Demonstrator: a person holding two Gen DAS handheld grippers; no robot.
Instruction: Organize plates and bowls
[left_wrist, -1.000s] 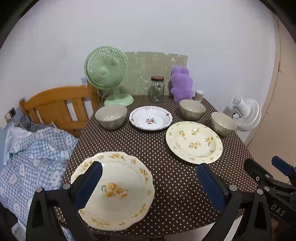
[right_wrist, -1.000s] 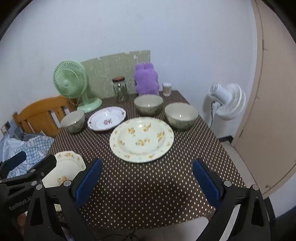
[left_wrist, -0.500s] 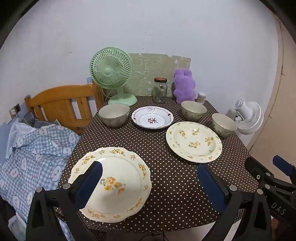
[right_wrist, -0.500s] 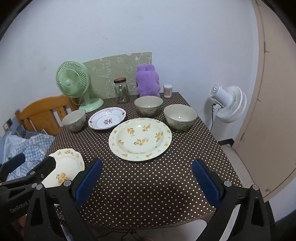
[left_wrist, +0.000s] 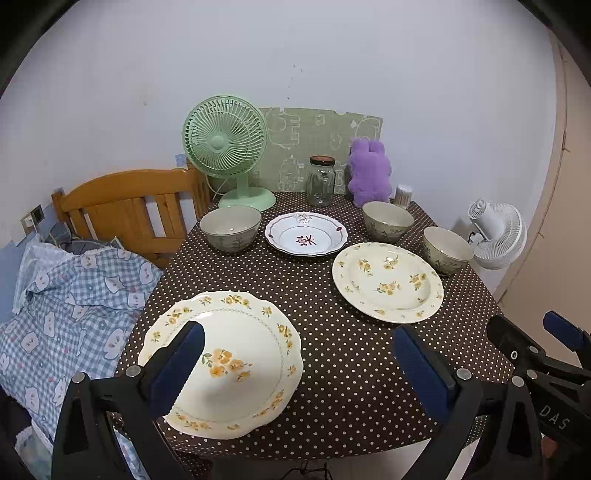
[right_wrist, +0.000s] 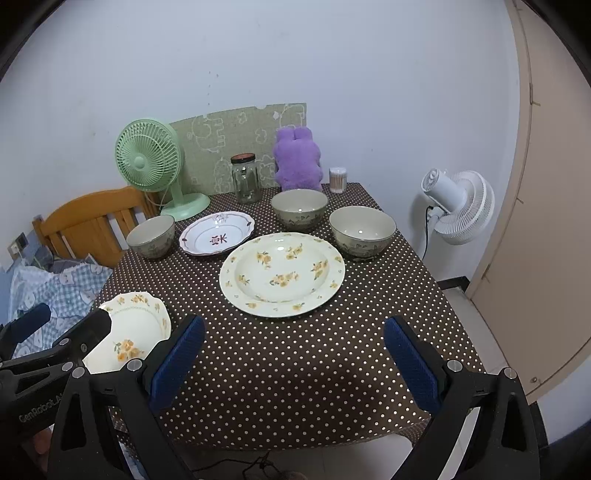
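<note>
Table (right_wrist: 295, 369) under a brown polka-dot cloth, back edge against the wall. The near stretch of cloth ahead of the right gripper (right_wrist: 293, 354) lies bare. Bed with checked bedding (left_wrist: 74, 295) and a wooden headboard (left_wrist: 122, 206) close along the table's left side; white floor fan (right_wrist: 458, 206) off the right edge.

Round floral plate (right_wrist: 282, 275) mid-table. Scalloped floral plate (left_wrist: 221, 362) at the near left corner, close to the table edge, part hidden by one finger (left_wrist: 177, 365) of the left gripper (left_wrist: 299, 365). White plate (left_wrist: 306, 238) behind, a bowl (left_wrist: 231, 227) to its left, two bowls (right_wrist: 299, 208) (right_wrist: 362, 229) to its right.

Back row: green fan (left_wrist: 225, 144), jar (left_wrist: 321, 181), purple plush (right_wrist: 297, 158).

Both grippers spread wide, holding nothing, hovering at the near edge.
</note>
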